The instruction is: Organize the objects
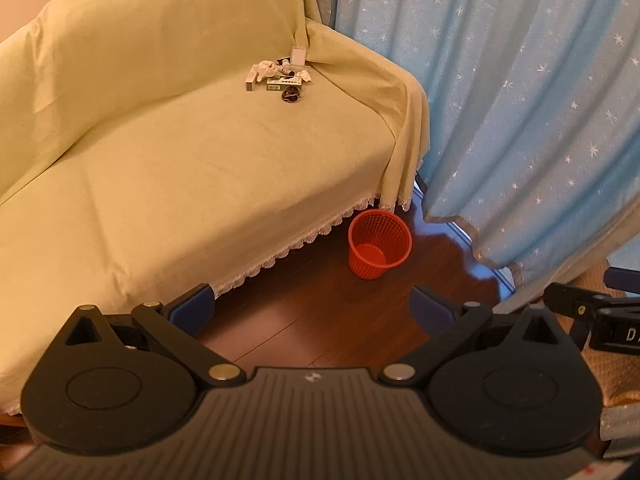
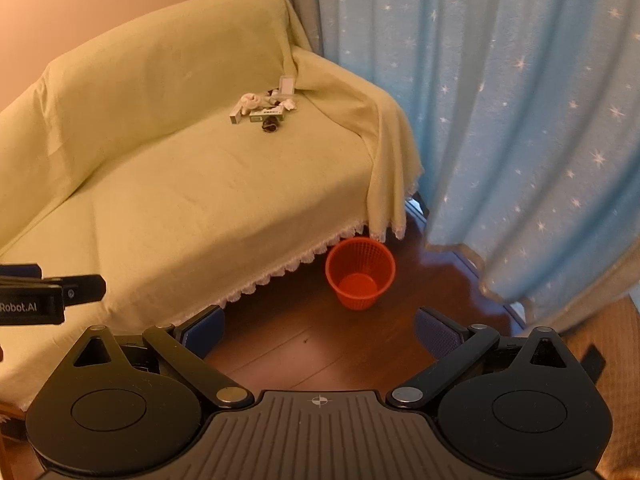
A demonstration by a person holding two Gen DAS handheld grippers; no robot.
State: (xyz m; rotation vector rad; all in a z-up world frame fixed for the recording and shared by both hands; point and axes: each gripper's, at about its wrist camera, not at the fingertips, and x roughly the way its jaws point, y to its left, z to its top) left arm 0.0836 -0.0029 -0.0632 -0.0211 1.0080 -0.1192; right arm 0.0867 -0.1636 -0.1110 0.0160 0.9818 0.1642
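A small pile of objects [image 1: 280, 74] lies on the far right end of a sofa covered in a pale yellow throw [image 1: 180, 168]: crumpled white tissues, small boxes, a white case and a dark scrunchie-like item [image 1: 291, 94]. The pile also shows in the right wrist view [image 2: 266, 108]. An empty red mesh bin [image 1: 379, 243] stands on the wood floor by the sofa's front corner, and it shows in the right wrist view [image 2: 360, 273]. My left gripper [image 1: 312, 308] is open and empty, far from the pile. My right gripper [image 2: 320, 326] is open and empty too.
Blue star-patterned curtains [image 1: 520, 100] hang to the floor at the right. The dark wood floor [image 1: 320, 320] lies below both grippers. The other gripper shows at the right edge of the left view [image 1: 592, 316] and the left edge of the right view [image 2: 44, 296].
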